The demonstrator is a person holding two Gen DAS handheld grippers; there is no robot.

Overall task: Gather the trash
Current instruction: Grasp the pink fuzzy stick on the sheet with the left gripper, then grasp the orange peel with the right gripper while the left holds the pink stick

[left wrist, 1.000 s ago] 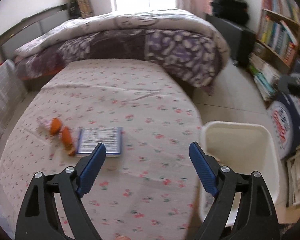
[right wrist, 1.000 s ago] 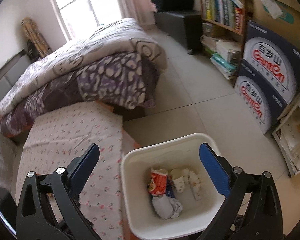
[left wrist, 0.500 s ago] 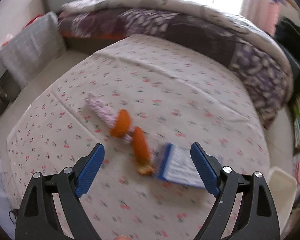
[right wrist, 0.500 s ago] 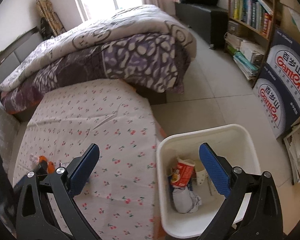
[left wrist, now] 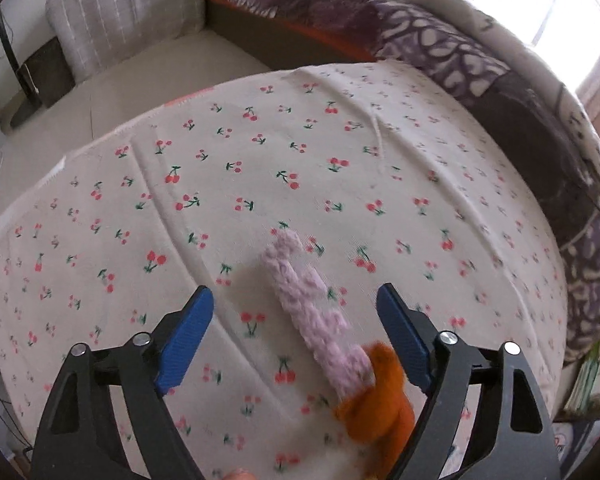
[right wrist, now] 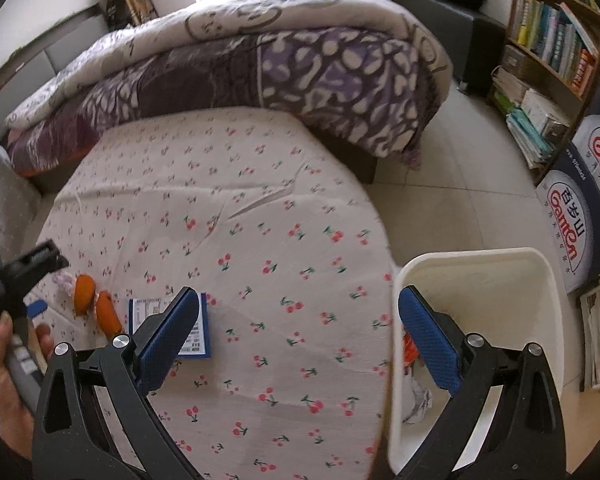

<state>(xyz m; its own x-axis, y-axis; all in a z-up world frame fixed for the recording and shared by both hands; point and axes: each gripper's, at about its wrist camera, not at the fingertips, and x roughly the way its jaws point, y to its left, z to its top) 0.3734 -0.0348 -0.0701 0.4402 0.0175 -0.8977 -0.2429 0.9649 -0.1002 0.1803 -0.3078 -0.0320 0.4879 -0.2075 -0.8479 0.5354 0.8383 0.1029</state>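
The left claw [left wrist: 296,334] is poised over the bed [left wrist: 340,152], its jaws narrowing but not yet pressing on the fuzzy pink strip [left wrist: 308,300] lying between them, an orange plush lump [left wrist: 380,396] at the strip's near end. The soft pile could slip or drag the cherry-print sheet. The right claw [right wrist: 300,344] is spread and empty, the white plastic bin [right wrist: 480,264] beyond its right finger.

A pink-and-orange fuzzy plush toy [left wrist: 320,320] lies on the cherry-print bedsheet [right wrist: 260,208], with a blue-edged printed booklet [right wrist: 198,332] just to its right. A purple patterned quilt [right wrist: 320,64] is heaped behind them. The white plastic waste bin [right wrist: 540,280] stands on the floor beside the bed's right edge.
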